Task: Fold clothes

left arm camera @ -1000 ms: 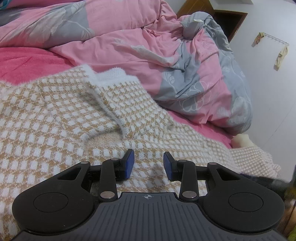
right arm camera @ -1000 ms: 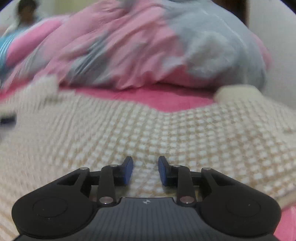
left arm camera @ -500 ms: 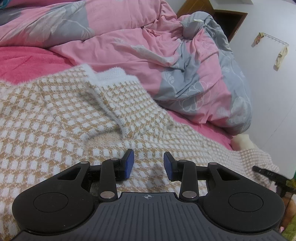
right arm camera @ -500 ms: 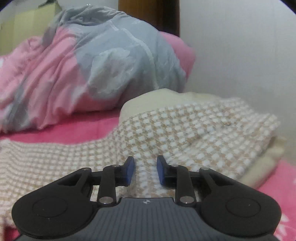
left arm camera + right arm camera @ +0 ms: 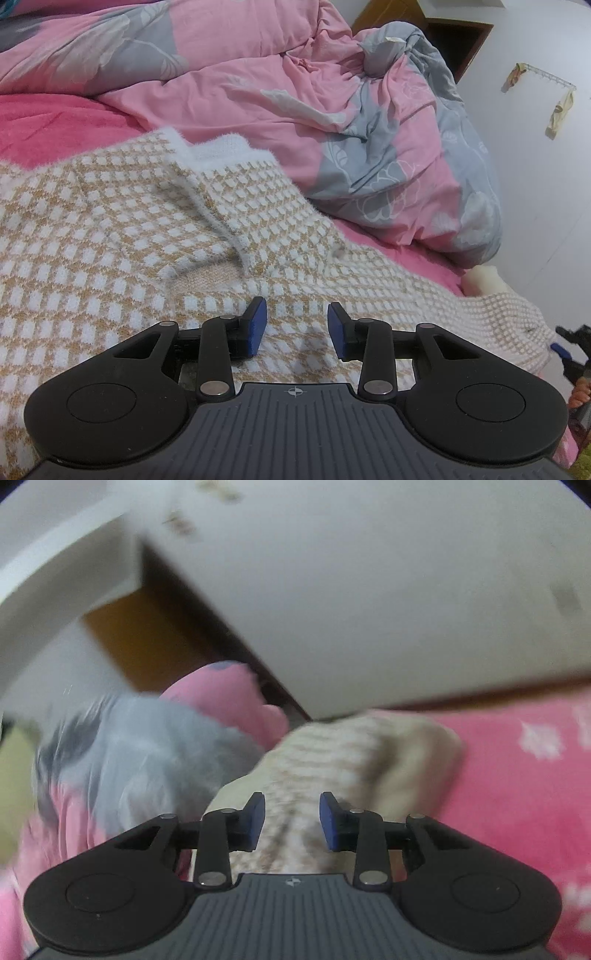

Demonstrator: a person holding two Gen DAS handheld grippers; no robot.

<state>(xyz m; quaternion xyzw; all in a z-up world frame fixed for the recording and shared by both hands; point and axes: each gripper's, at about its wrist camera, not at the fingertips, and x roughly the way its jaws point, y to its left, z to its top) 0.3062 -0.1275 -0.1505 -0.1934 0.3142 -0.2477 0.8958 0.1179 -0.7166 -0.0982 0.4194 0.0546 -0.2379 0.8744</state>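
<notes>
**Both tongs parted over checked sweater on bed**

The left tongs (image 5: 291, 325) hover spread wide over the tan-and-white checked sweater (image 5: 110, 236), gripping nothing. The sweater lies flat on the pink bed sheet (image 5: 55, 122) beside a pink-and-grey quilt (image 5: 332, 110). The right tongs (image 5: 291, 821), also parted, frame a bunched sweater sleeve (image 5: 343, 753); blur hides any contact.

Left hand-held gripper (image 5: 295, 325): black linkages, blue pads (image 5: 256, 325), silver pivot screws.
</notes>
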